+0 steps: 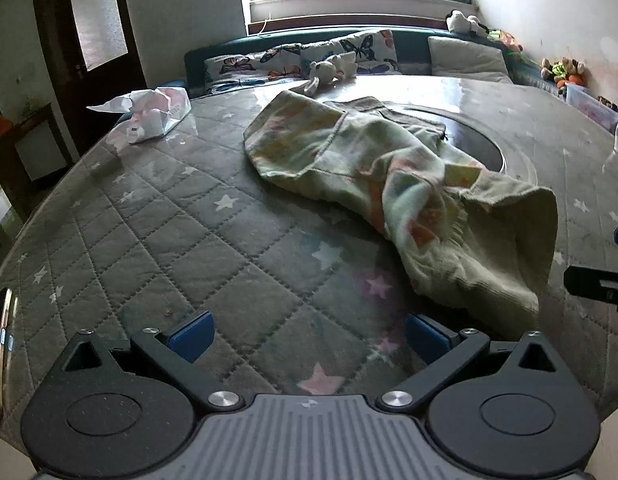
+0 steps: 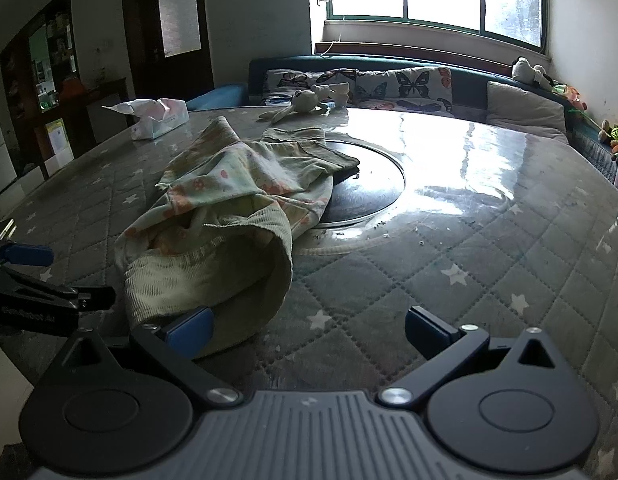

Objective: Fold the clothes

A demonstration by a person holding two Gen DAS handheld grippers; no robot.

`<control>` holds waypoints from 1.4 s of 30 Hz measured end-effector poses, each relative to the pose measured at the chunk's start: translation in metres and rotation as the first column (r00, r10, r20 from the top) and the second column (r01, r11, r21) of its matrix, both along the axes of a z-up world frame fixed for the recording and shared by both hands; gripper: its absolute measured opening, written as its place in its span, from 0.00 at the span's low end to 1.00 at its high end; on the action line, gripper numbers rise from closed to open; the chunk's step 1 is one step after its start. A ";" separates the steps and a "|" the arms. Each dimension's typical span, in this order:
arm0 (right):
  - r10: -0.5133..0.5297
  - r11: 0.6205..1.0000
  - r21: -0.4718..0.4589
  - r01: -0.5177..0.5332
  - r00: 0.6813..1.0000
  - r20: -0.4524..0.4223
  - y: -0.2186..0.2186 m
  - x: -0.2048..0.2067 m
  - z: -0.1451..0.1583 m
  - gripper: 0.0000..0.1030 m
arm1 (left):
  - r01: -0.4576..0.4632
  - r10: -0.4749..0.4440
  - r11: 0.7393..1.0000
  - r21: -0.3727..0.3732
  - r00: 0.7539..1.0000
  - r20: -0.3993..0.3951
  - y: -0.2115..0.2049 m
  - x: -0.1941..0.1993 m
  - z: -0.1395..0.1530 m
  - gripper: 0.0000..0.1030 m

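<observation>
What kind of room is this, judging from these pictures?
Probably a home living or dining room: a teal sofa with butterfly-print cushions, a round table under a quilted star-print cover, and a pale stuffed rabbit toy.

Legible text is almost absent. In the right wrist view, faint grey lettering runs along the black arm of the left tool [image 2: 37,314] at the left edge; its characters are too blurred to read. Small print on the tissue pack [image 2: 159,120] at the far left of the bench [image 2: 489,240] is likewise illegible.
</observation>
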State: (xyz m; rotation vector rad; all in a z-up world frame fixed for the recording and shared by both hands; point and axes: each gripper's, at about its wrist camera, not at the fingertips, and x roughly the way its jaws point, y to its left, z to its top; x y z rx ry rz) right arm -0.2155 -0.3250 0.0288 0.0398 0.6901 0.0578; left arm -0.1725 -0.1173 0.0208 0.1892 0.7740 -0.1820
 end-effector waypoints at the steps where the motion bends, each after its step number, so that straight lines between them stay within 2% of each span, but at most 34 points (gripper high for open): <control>1: -0.002 1.000 0.000 0.002 1.000 0.000 0.000 0.000 0.000 1.00 | 0.003 -0.003 1.000 0.001 1.000 -0.001 -0.001 -0.001 0.000 1.00; 10: -0.003 1.000 -0.006 0.003 1.000 -0.004 0.002 -0.008 -0.003 1.00 | 0.025 -0.025 1.000 0.009 1.000 -0.009 -0.008 -0.004 -0.004 1.00; 42: 0.032 0.999 -0.014 -0.032 0.999 0.007 0.012 -0.006 0.000 0.99 | 0.017 -0.016 0.999 0.028 1.000 -0.023 -0.010 -0.002 -0.004 1.00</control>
